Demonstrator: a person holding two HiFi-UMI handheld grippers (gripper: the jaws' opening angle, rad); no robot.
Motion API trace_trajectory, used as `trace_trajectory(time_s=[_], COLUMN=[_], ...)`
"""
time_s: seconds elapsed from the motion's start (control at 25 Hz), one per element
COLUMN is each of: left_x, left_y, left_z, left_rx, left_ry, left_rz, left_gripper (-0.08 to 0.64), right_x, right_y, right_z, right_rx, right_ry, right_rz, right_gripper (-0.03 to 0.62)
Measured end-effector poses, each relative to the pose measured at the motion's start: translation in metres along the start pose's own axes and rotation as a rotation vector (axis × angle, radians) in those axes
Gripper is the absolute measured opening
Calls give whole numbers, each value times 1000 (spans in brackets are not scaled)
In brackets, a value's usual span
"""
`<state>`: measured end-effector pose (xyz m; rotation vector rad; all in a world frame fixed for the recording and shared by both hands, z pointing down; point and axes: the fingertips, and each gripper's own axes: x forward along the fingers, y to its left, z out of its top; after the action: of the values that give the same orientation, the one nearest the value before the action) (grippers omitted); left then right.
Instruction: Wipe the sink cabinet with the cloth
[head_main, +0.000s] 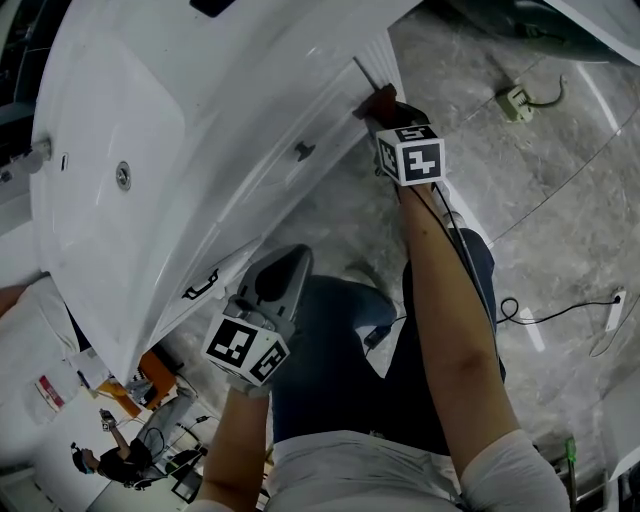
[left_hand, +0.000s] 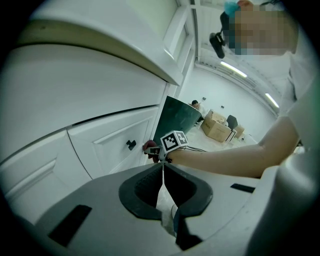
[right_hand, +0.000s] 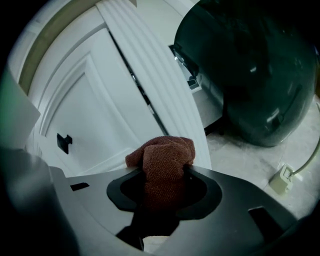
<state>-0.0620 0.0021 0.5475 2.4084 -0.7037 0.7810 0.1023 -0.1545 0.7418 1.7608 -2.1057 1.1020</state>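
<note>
Pinching the brown cloth, the right claw held it seemingly against the white sink cabinet; the left claw hung pressed together, empty.

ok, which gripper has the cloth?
The right gripper: its jaws are clamped on the reddish-brown cloth. The left gripper is shut with nothing between its jaws.

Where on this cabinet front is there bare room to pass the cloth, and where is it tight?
Bare: the door panel between the black knob and the fluted column, behind the cloth held in the right tongs; also the sink top around its drain. Crowded: the floor to the right, with cables and a white plug box.
</note>
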Motion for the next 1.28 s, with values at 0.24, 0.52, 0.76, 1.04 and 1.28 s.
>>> trace_trajectory(time_s=[0.24, 0.52, 0.76, 1.04, 1.28], left_x=[-13, -36, -59, -78, -82], left_y=[11, 23, 37, 51, 54], left_z=[-9, -18, -33, -49, -51], left_rx=[-11, -12, -27, -41, -46], left_ry=[-6, -2, -1, -3, -17], left_rz=[-1, -11, -11, -14, -22], left_gripper=[14, 14, 14, 14, 14], right_x=[11, 19, 21, 24, 24], right_y=[43, 104, 162, 218, 233], right_z=[-35, -74, -104, -135, -138], right_rx=[-44, -84, -122, -204, -162], right_ry=[67, 142, 220, 303, 323], right_rz=[59, 121, 184, 236, 239], right_gripper=[152, 152, 152, 153, 153])
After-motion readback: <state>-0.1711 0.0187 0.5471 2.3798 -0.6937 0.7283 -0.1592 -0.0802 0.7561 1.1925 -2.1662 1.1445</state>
